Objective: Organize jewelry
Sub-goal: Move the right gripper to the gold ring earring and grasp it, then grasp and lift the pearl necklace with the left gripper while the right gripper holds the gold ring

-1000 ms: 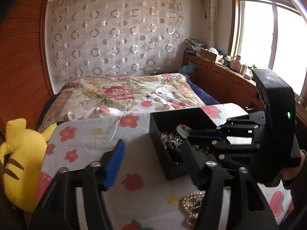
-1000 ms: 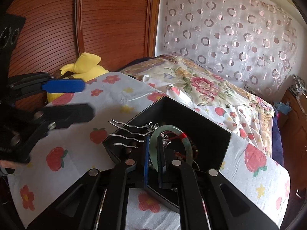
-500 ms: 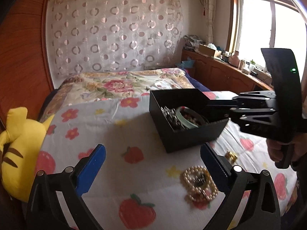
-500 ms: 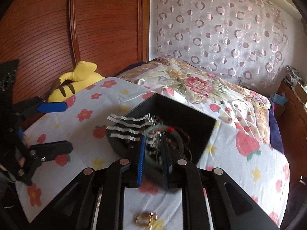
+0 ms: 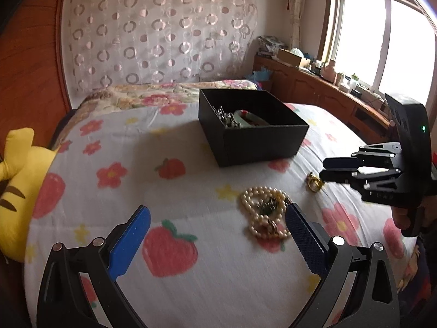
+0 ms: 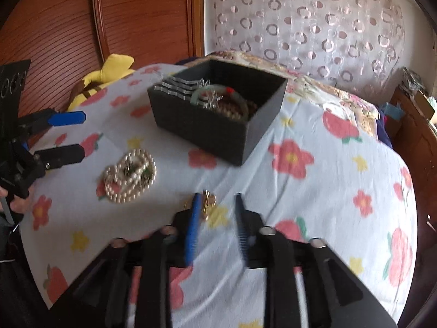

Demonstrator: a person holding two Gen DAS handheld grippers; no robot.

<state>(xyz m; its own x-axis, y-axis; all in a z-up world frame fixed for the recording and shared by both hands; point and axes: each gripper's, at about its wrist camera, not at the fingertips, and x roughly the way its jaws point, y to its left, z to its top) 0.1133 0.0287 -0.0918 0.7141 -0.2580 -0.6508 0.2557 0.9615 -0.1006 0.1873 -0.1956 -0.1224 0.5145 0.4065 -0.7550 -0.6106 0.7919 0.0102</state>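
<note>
A black open box (image 5: 254,128) (image 6: 218,114) stands on the flowered cloth. It holds a green bangle (image 6: 210,94), silver clips and beads. A pearl necklace (image 5: 266,213) (image 6: 131,175) lies coiled in front of the box. A small gold piece (image 5: 314,182) (image 6: 207,202) lies to its right. My left gripper (image 5: 215,235) is open and empty, just short of the pearls. My right gripper (image 6: 217,210) is open and empty, its fingers on either side of the gold piece, low over the cloth.
A yellow plush toy (image 5: 16,180) lies at the cloth's left edge by a wooden wall panel (image 6: 136,13). A quilted bed (image 5: 164,93) lies behind the box. A wooden cabinet with clutter (image 5: 327,87) runs under the window.
My right gripper let go of the green bangle in the box, opened and drew back down to the gold piece. My left gripper pulled back and opened wider near the pearls.
</note>
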